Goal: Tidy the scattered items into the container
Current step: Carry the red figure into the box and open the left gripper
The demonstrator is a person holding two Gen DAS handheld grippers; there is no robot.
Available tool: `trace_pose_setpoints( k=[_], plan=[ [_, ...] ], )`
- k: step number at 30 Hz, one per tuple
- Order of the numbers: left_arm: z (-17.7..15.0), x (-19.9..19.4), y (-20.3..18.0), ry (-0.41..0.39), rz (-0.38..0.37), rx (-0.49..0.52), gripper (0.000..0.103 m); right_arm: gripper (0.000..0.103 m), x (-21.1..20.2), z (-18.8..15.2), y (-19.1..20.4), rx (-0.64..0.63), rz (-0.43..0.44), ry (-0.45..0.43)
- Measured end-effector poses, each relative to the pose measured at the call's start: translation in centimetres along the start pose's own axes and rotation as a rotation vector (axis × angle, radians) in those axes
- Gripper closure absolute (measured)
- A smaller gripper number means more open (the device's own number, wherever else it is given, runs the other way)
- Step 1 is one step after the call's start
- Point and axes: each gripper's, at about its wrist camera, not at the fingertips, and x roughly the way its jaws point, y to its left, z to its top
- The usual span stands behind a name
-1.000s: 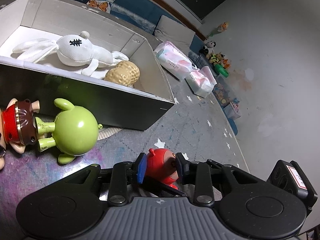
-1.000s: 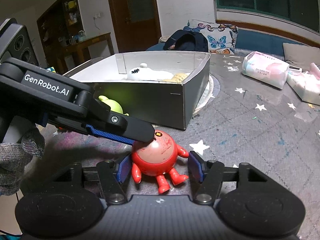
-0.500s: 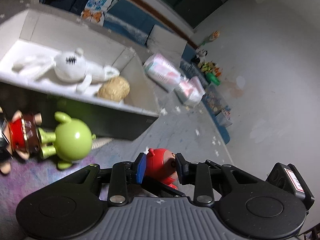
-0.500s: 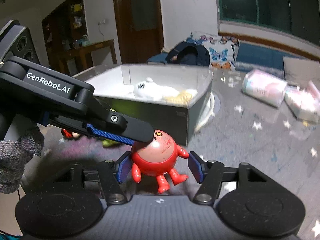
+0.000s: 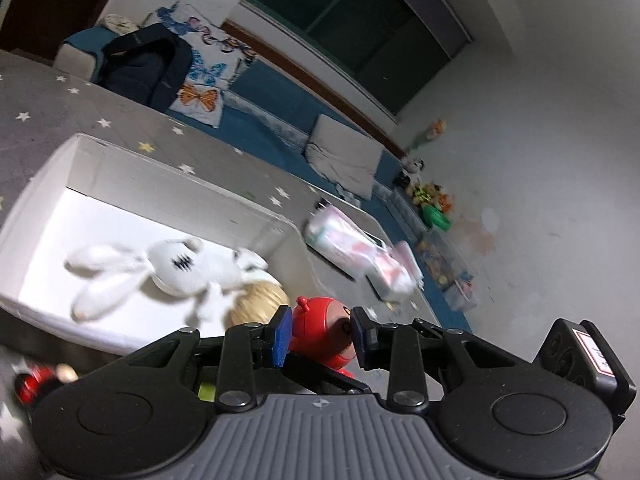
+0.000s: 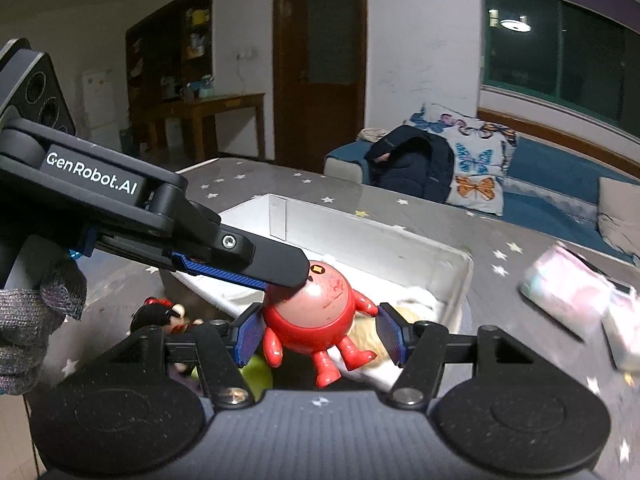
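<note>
Red toy (image 6: 312,312) held by both jaws hides the blurred box (image 6: 360,236) contents.

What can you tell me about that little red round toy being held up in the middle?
The red round toy looks like glossy hard plastic: a ball body with stubby arms and legs, a small yellow diamond mark and a knobbed antenna on top. It hangs upright above the white box, pinched by both claws: the left claw grips its head, the right claw its sides.
</note>
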Motion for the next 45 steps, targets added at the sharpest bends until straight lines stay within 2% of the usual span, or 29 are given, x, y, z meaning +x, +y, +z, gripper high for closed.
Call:
trace_pose_setpoints(
  k=[9, 17, 26, 45],
  plan=[
    [2.5, 2.4, 4.7, 0.037, 0.027, -0.121, 0.069, 0.041, 5.9, 2.5, -0.8, -0.012, 0.062, 0.126],
    [3.5, 4.4, 7.8, 0.085, 0.056, -0.193, 0.069, 0.041, 10.0, 2.9, -1.7, -0.011, 0.102, 0.238],
    [4.7, 6.6, 9.1, 0.095, 0.097, -0.167, 0.068, 0.041, 13.5, 3.6, -2.3, -0.011, 0.089, 0.304],
    [4.3, 7.5, 9.9, 0.135, 0.093, -0.181, 0.067, 0.041, 15.1, 3.8, -1.1, -0.106, 0.037, 0.400]
  ],
)
